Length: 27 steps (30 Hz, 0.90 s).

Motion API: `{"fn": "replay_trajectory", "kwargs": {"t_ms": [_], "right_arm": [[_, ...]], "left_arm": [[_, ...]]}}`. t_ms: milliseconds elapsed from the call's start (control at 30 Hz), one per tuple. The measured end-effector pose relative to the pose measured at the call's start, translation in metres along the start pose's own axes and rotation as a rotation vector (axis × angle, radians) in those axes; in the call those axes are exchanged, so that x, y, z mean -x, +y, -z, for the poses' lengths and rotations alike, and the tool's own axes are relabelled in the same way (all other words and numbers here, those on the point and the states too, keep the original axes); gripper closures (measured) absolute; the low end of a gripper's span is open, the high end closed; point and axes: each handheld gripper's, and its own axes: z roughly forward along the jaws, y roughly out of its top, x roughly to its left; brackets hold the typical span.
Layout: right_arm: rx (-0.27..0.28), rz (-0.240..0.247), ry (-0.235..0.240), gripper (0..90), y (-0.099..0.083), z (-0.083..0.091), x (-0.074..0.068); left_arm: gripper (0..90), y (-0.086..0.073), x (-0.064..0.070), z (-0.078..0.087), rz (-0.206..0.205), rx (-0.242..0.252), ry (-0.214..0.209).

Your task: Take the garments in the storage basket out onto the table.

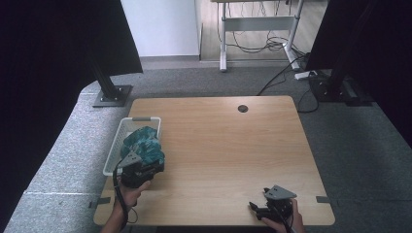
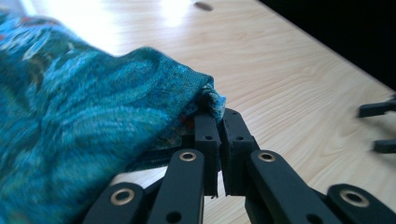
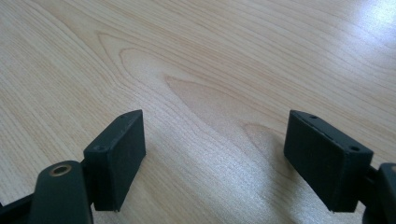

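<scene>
Seen from above: left claw at the near left of the light wooden surface, clamped on a teal-blue knitted cloth with a swirling pattern. Cloth bunched up, partly in the white plastic basket and partly spilling over its right rim toward the claw. Basket at the left edge of the surface, long side running away from the person. Left hand wrapped round the claw body, cable trailing down the forearm.

From the left gripper view: 2 black jaws pressed almost together, a folded edge of the knitted cloth pinched between the tips of the left claw. Rest of the cloth draped off to the left, lifted above the wood at the pinch. Bare wood stretching away to the right, with the tips of the other claw at the far right edge of that view.

Right claw at the near right corner of the surface, well apart from the cloth and the basket, held by the right hand, grey three-cornered plate on top. From the right gripper view: right claw spread wide, nothing between the 2 jaws, plain wood grain below and ahead.

A small dark round hole in the surface near its far edge.
</scene>
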Motion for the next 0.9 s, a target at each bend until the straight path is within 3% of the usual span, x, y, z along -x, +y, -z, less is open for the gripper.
{"fn": "replay_trajectory", "kwargs": {"t_ms": [367,767,900], "right_arm": [[0.0,0.002,0.002,20.3,0.0,0.0,0.0],[0.0,0.004,0.003,20.3,0.0,0.0,0.0],[0.001,0.005,0.004,20.3,-0.001,0.001,0.0]], "left_arm": [[85.8,0.024,0.025,-0.005,-0.007,0.049,-0.102],[85.7,0.034,0.056,-0.027,-0.058,0.037,-0.178],[85.7,0.035,0.06,-0.036,-0.054,0.028,-0.192]]}}
